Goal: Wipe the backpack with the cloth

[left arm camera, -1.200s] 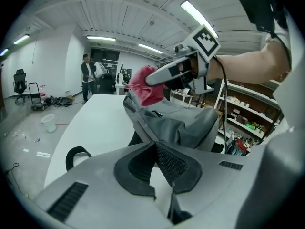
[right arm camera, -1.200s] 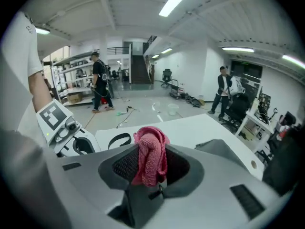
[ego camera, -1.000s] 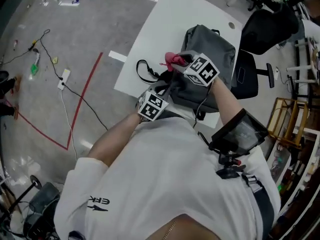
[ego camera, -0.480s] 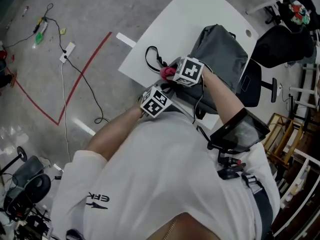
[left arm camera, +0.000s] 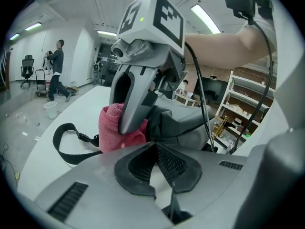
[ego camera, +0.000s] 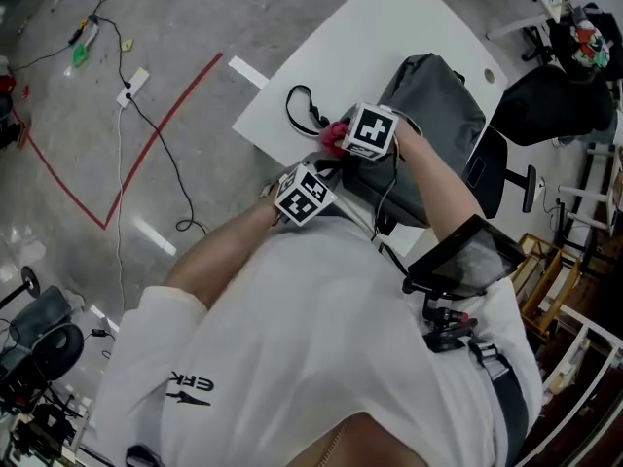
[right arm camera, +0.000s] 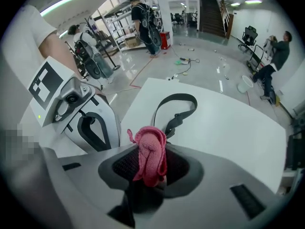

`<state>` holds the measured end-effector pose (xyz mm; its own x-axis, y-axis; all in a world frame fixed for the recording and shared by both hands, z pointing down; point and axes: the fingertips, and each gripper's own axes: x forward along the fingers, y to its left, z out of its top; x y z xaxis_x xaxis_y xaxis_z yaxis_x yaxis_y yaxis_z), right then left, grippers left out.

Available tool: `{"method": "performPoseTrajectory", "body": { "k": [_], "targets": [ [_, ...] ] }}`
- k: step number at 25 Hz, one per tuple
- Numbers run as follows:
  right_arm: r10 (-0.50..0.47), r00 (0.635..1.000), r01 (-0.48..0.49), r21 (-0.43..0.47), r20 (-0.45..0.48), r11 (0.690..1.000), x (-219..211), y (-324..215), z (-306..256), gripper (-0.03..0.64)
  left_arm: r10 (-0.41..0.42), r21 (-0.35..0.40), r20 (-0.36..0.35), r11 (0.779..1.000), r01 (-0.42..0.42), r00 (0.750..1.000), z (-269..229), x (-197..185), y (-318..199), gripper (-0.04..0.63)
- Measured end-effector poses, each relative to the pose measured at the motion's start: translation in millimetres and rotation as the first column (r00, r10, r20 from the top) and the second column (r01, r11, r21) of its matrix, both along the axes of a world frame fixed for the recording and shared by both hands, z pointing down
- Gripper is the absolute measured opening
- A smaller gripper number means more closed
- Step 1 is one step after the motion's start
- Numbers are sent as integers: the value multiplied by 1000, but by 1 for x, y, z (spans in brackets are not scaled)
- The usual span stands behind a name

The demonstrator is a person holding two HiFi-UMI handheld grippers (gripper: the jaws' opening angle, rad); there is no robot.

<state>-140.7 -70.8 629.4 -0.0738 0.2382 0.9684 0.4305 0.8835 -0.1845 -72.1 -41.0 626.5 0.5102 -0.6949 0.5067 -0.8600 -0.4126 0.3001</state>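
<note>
Left claw (left arm camera: 156,162): pads together at the tips, and nothing shows between them. It sits at the near edge of the backpack (left arm camera: 188,122). Whether it touches the fabric cannot be told. The bag lies ahead of this claw and slightly to its right. The loose strap (left arm camera: 70,143) lies ahead to its left on the table (left arm camera: 57,111).

Right claw (right arm camera: 151,170): clamped on the pink cloth (right arm camera: 150,157), which is bunched into a wad and stands proud of the pads. From the left gripper view the wad is pressed low against the bag's end, just beside the strap buckle. From this claw's own view the strap loops on the table straight ahead, and the left claw stands close on its left.

Assessment: the wiping step appears to be under way at the strap end of the bag. Most of the grey top, beyond the right claw, looks not yet covered.

Next move, as judged: draw the wad across the fabric away from the strap, with firm downward contact. The left claw would need to press on or grip the bag so that it does not slide.
</note>
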Motion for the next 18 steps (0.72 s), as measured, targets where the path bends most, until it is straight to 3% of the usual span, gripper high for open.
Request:
{"method": "performPoseTrajectory", "body": {
  "k": [7,11,18],
  "targets": [
    [4,1000,-4,25,-17,1000,1,-33,-4,129,-34,-2,-15,999,34,999,-1,-1,-6,3],
    [5,999,-1,120,-39,993,4,-75,-4,129,-28,-13,-23,1000,28,999,1,-1,-9,3],
    [96,994,-87,160,-51,983,8,-138,2,129,-20,-28,-41,999,18,999,0,0,-14,3]
  ]
}}
